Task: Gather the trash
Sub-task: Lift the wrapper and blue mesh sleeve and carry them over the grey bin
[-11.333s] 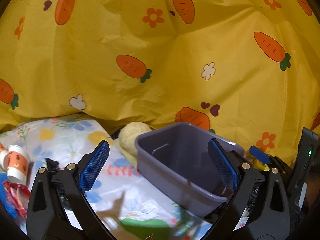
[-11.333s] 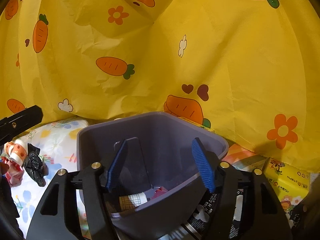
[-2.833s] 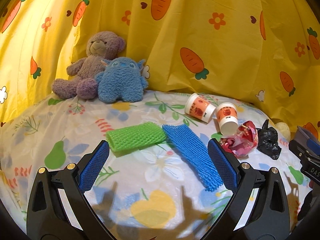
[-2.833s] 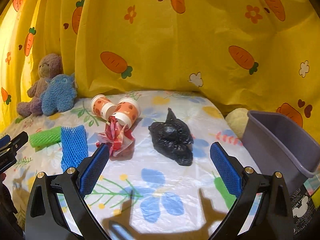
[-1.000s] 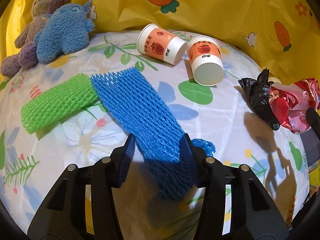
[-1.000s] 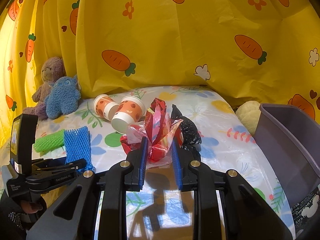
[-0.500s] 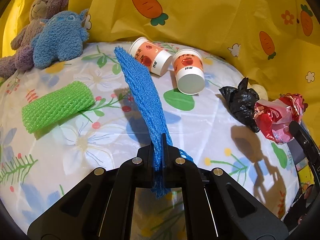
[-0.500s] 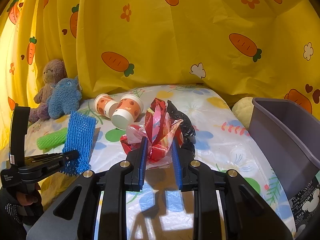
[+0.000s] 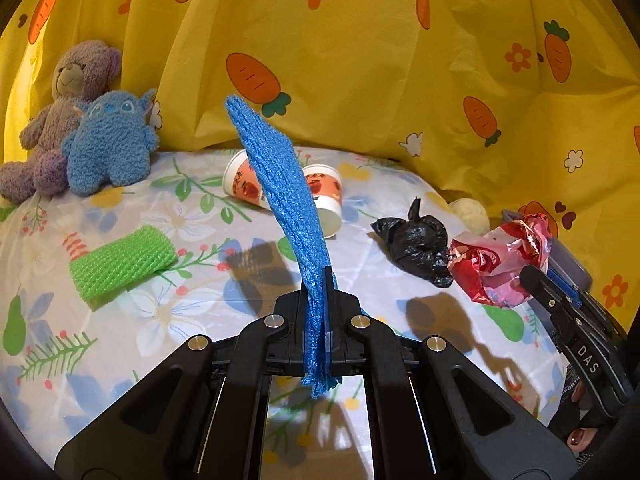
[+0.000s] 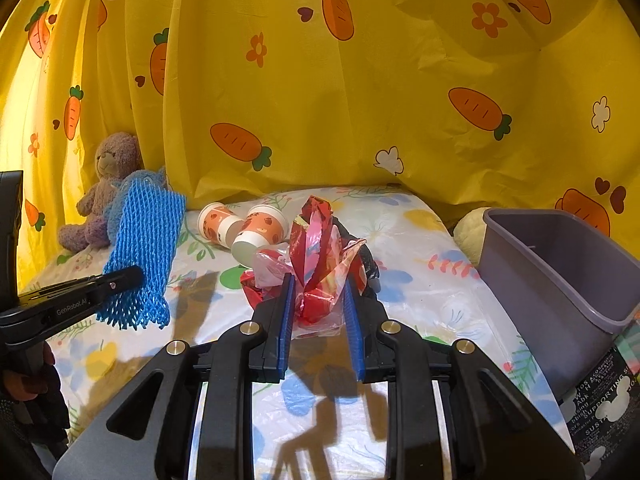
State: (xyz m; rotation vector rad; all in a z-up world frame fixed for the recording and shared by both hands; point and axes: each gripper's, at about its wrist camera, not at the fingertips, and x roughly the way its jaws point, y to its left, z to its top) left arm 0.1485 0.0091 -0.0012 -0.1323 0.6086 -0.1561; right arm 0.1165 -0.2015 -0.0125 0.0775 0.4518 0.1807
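My left gripper (image 9: 319, 280) is shut on a blue foam net sleeve (image 9: 280, 184) and holds it up off the bed; it also shows in the right wrist view (image 10: 144, 252). My right gripper (image 10: 319, 292) is shut on a crumpled red and pink plastic wrapper (image 10: 316, 248), also seen in the left wrist view (image 9: 500, 260). A black plastic bag (image 9: 412, 240) lies on the bed, mostly hidden behind the wrapper in the right wrist view. A green foam net (image 9: 120, 262) and two paper cups (image 9: 328, 196) (image 10: 216, 224) lie on the bed. A grey bin (image 10: 560, 264) stands at right.
A purple teddy bear (image 9: 60, 108) and a blue plush toy (image 9: 112, 140) sit at the back left against the yellow carrot curtain (image 9: 360, 60). A cream plush ball (image 10: 472, 228) lies beside the bin. The bed has a floral sheet (image 9: 180, 320).
My left gripper has lifted the blue net higher off the bed. My right gripper has carried the red wrapper a little to the right, nearer the grey bin.
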